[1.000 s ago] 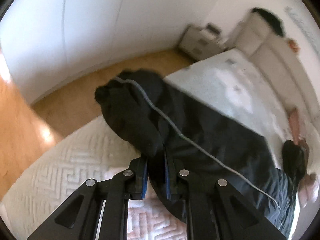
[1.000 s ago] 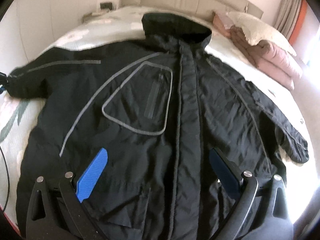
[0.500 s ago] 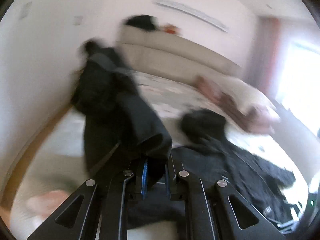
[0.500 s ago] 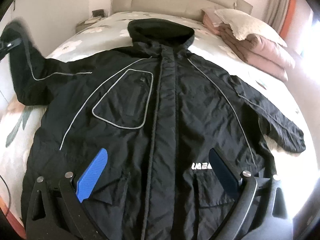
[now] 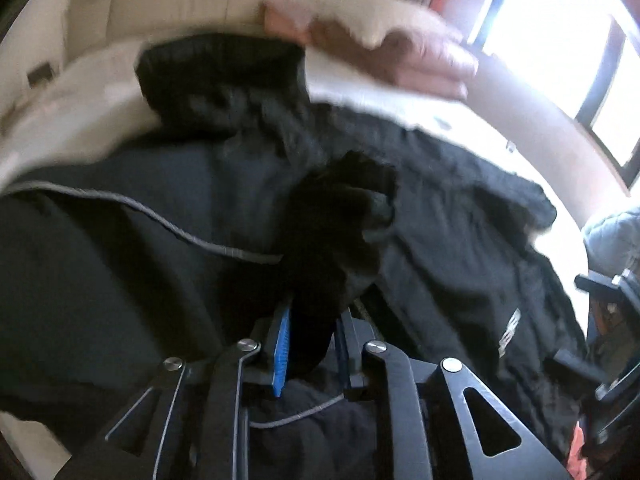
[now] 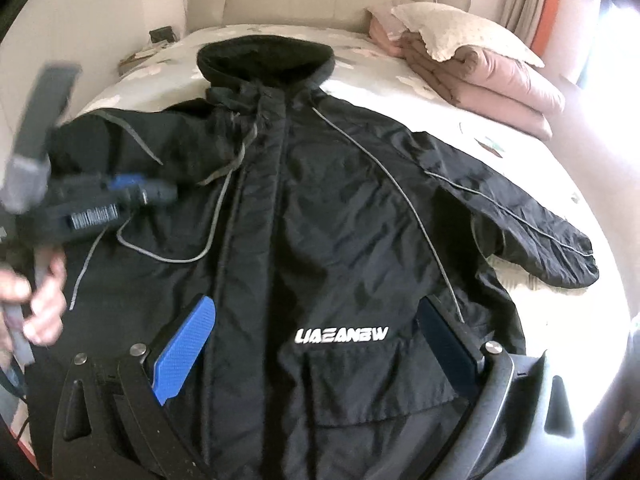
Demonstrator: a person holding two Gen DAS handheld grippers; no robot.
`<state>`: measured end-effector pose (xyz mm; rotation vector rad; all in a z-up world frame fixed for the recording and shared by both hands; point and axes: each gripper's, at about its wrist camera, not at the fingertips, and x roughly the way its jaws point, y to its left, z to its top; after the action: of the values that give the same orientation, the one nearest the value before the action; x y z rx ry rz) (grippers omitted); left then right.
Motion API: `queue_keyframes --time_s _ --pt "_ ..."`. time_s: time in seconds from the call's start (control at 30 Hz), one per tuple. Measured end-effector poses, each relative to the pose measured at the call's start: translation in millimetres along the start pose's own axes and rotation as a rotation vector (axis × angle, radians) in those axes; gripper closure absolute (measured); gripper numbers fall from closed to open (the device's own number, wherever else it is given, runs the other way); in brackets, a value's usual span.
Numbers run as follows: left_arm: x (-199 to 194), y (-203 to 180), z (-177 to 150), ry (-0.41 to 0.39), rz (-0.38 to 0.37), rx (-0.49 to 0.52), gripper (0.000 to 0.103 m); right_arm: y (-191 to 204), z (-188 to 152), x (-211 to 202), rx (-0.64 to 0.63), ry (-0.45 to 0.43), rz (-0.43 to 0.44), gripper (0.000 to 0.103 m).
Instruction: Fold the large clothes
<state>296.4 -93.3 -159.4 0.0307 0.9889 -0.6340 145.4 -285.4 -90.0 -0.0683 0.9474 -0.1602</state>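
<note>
A large black jacket (image 6: 320,240) with grey piping lies front up on the bed (image 6: 380,76), hood (image 6: 264,56) toward the headboard. In the left wrist view my left gripper (image 5: 312,340) has the cuff of the jacket's sleeve (image 5: 336,232) between its blue pads. Its jaws are opening, with the cloth still filling the gap. The right wrist view shows that left gripper (image 6: 132,192) over the jacket's chest, a hand (image 6: 36,300) behind it. My right gripper (image 6: 320,344) hovers open over the hem, holding nothing. The other sleeve (image 6: 540,236) lies stretched out to the right.
A folded pink quilt (image 6: 492,84) topped by a cream pillow (image 6: 452,28) sits at the bed's far right, near the headboard. A bedside table (image 6: 160,34) stands far left. Curtains and a bright window are on the right.
My left gripper has swung the sleeve from the bed's left side in over the jacket's chest, rolling as it went. The right gripper has shifted slightly along the hem and stayed open.
</note>
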Motion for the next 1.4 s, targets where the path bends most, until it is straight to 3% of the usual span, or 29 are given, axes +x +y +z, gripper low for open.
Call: queue_keyframes --time_s 0.1,0.17,0.23,0.27,0.3,0.4,0.47,0.53,0.63,0.67,0.7,0.73,0.77,0.83,0.9,1.0,1.13,1.23,1.3,1.4 --pt "-4 -4 -6 0.013 -0.026 -0.011 0.082 -7 14 7 0.013 0.003 0.054 0.002" --pt "-22 0 -8 0.010 -0.115 -0.052 0.064 -13 27 11 0.047 0.000 0.125 0.002" --pt "-50 7 -6 -0.037 -0.275 -0.108 0.047 -18 43 13 0.090 -0.002 0.189 0.002" --pt "-59 10 -10 -0.063 -0.302 -0.119 0.037 -19 51 15 0.110 -0.010 0.224 0.002" --pt "-74 14 -12 -0.107 -0.314 -0.129 0.034 -17 56 15 0.119 -0.016 0.247 0.001" --pt "-101 20 -17 -0.162 -0.288 -0.140 0.032 -8 71 35 0.161 0.033 0.336 0.001" --pt "-115 29 -18 -0.192 -0.256 -0.152 0.032 1 77 62 0.215 0.122 0.415 0.003" --pt "-134 44 -22 -0.225 -0.183 -0.172 0.032 6 78 83 0.260 0.180 0.452 0.009" --pt "-149 66 -25 -0.257 -0.136 -0.204 0.032 11 78 112 0.340 0.238 0.469 0.011" --pt "-149 72 -24 -0.263 -0.131 -0.214 0.032 13 78 120 0.357 0.261 0.492 0.020" --pt "-152 79 -24 -0.275 -0.133 -0.225 0.032 17 78 128 0.365 0.290 0.536 0.052" --pt "-153 83 -21 -0.281 -0.135 -0.232 0.032 22 79 131 0.357 0.311 0.582 0.069" --pt "-155 87 -20 -0.287 -0.128 -0.242 0.032 24 79 128 0.344 0.299 0.587 0.070" --pt "-157 90 -15 -0.296 -0.064 -0.243 0.032 20 88 101 0.274 0.202 0.515 0.072" --pt "-158 87 -9 -0.298 0.011 -0.215 0.032 4 100 64 0.200 0.056 0.365 0.073" --pt "-146 84 0 -0.264 0.015 -0.201 0.032 -38 112 37 0.201 -0.047 0.213 0.072" --pt "-82 78 10 -0.104 0.000 -0.192 0.032 -81 112 66 0.234 0.016 0.103 0.072" --pt "-27 78 4 0.061 0.048 -0.204 0.033 -96 95 129 0.270 0.179 0.120 0.072" --pt "-21 75 2 0.040 0.083 -0.182 0.032 -100 79 156 0.287 0.216 0.122 0.070" --pt "-26 70 6 0.048 0.116 -0.156 0.032 -105 76 155 0.276 0.181 0.139 0.069"
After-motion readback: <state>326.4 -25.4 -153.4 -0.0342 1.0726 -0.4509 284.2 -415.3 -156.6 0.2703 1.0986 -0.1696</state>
